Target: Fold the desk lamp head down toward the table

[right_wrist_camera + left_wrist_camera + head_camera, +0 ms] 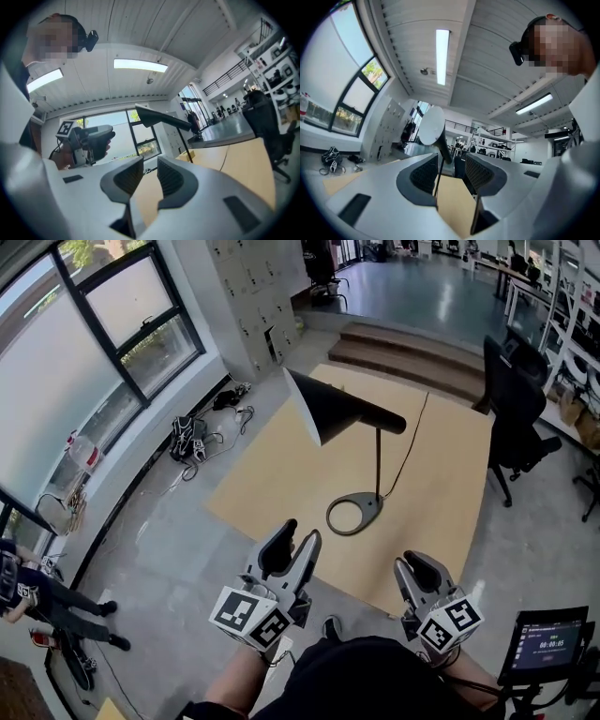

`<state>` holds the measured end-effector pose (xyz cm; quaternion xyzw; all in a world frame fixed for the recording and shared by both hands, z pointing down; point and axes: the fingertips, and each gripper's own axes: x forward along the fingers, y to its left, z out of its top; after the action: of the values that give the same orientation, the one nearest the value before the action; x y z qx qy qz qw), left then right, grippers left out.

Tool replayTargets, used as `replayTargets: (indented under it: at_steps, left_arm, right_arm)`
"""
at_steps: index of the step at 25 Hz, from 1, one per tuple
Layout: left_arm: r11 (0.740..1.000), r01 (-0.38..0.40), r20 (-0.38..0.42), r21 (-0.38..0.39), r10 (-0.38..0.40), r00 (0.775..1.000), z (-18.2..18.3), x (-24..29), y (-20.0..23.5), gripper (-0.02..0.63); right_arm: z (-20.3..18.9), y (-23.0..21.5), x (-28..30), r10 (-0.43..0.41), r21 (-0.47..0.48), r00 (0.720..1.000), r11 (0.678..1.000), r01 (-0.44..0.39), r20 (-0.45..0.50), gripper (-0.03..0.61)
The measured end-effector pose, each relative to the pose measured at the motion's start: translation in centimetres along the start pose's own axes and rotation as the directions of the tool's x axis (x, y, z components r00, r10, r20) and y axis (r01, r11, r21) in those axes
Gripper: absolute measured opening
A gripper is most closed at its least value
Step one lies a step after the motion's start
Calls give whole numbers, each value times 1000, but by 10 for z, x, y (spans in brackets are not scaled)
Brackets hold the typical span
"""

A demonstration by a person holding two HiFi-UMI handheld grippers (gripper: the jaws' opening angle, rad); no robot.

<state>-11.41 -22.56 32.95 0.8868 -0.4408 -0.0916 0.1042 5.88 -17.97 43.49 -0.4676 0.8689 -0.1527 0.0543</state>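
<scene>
The black desk lamp stands on the wooden table (272, 479). Its cone head (336, 409) is raised and points up to the left, on a thin stem (379, 460) over a ring base (355, 514). My left gripper (296, 542) is open and empty, short of the base. My right gripper (414, 570) is open and empty too, at the table's near edge. The left gripper view shows the head's pale inside (431, 125) and the stem (437, 177) well beyond the left gripper (452, 171). In the right gripper view, the head (159, 117) lies beyond the right gripper (150, 176).
The lamp's cord (412, 442) runs back across the table. A black office chair (517, 404) stands to the right, with steps (403, 348) behind the table. Cables and gear (199, 439) lie on the floor by the windows. A person (42, 601) is at lower left, a small screen (548, 643) at lower right.
</scene>
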Motion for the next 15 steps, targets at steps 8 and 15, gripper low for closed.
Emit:
replayTargets:
  at_steps: [8, 15]
  left_arm:
    - [974, 170, 156, 149, -193, 969, 107, 77, 15, 189]
    - [938, 201, 161, 282, -253, 954, 142, 151, -11, 189]
  right_arm:
    - [74, -52, 56, -75, -137, 986, 986, 95, 147, 95]
    - [119, -146, 108, -103, 15, 968, 995, 103, 227, 95]
